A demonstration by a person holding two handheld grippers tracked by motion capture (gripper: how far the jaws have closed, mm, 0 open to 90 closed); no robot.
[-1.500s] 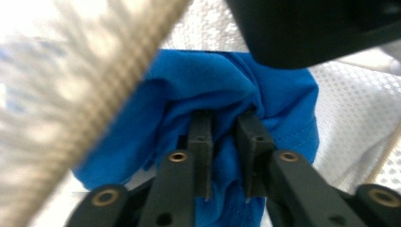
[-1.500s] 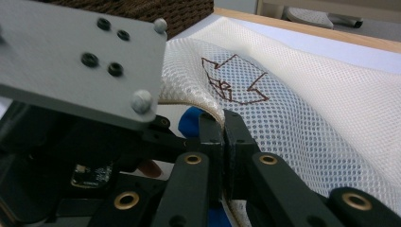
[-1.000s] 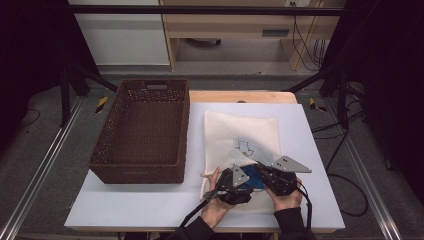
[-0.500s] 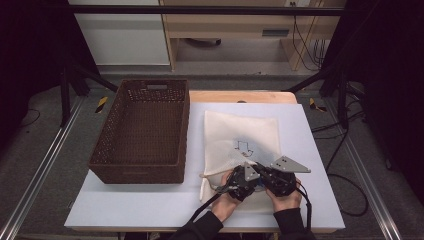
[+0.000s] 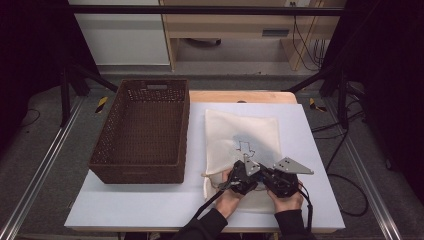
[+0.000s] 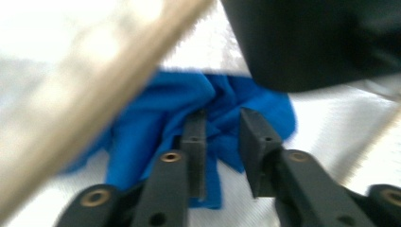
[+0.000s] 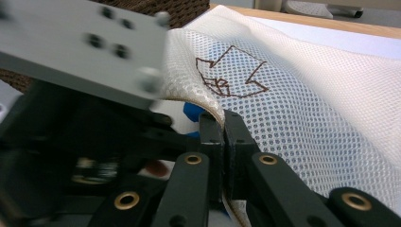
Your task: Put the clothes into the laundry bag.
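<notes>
My left gripper (image 5: 243,176) has slid to the right since a second ago, and now it sits right next to my right gripper (image 5: 274,181) at the bottom middle of the high view. Both are at the near end of the white mesh bag (image 5: 245,135), which lies flat on the white table (image 5: 125,205). The bag has a small dark drawing (image 7: 230,72) stitched on it.

In the left gripper view, my two black jaws are spread apart a little. They reach into a crumpled bright blue cloth (image 6: 156,127) in the middle of the frame. Part of the cloth lies between the jaws, but they are not pressing on it.

In the right gripper view, my jaws are pressed together on the edge of the mesh bag and hold it lifted up. A bit of the blue cloth peeks out under that edge.

The big brown woven basket (image 5: 141,132) sits on the left side of the table, just beside the bag.
</notes>
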